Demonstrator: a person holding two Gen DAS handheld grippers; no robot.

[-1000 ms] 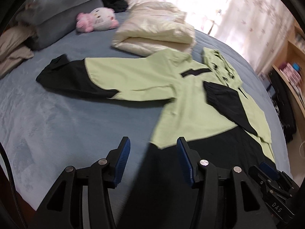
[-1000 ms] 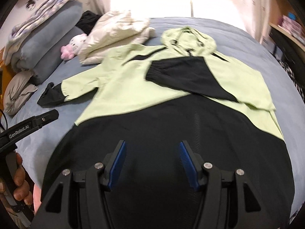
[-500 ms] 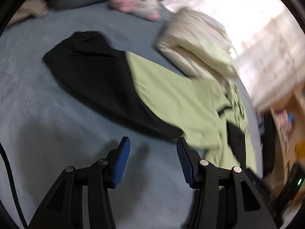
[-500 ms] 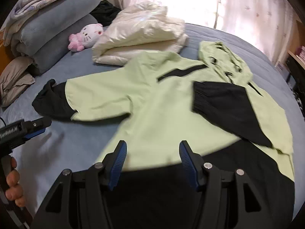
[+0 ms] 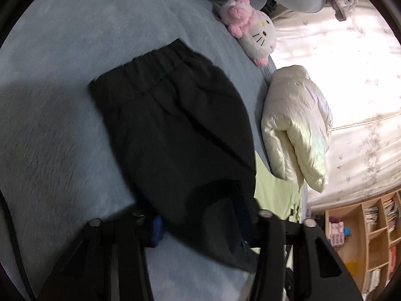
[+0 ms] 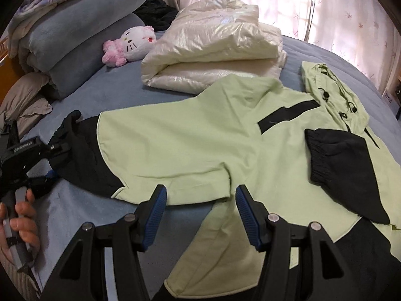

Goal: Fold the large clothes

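Note:
A light green and black hoodie [image 6: 200, 138] lies spread on the blue bed [image 6: 82, 215]. Its right-hand sleeve [image 6: 338, 165] is folded across the chest, and the hood [image 6: 330, 92] lies at the far right. The other sleeve stretches out to the left and ends in a black cuff section [image 5: 175, 125] [image 6: 82, 150]. My left gripper [image 5: 198, 218] [image 6: 56, 161] straddles that black section. Its jaws are closing, and the fabric between them drapes over the pads. My right gripper [image 6: 200, 213] hangs open just above the green underarm edge, holding nothing.
A folded cream puffer jacket [image 6: 213, 50] [image 5: 295, 125] lies just beyond the hoodie. A pink and white plush toy [image 6: 132, 42] [image 5: 253, 32] and stacked grey blankets [image 6: 75, 37] sit at the head of the bed. A bookshelf [image 5: 363, 225] stands beside it. A person's hand [image 6: 22, 215] grips the left handle.
My left gripper swung over to the outstretched sleeve's black end, rolled, and narrowed its jaws around it. My right gripper moved from over the black hem to the green underarm.

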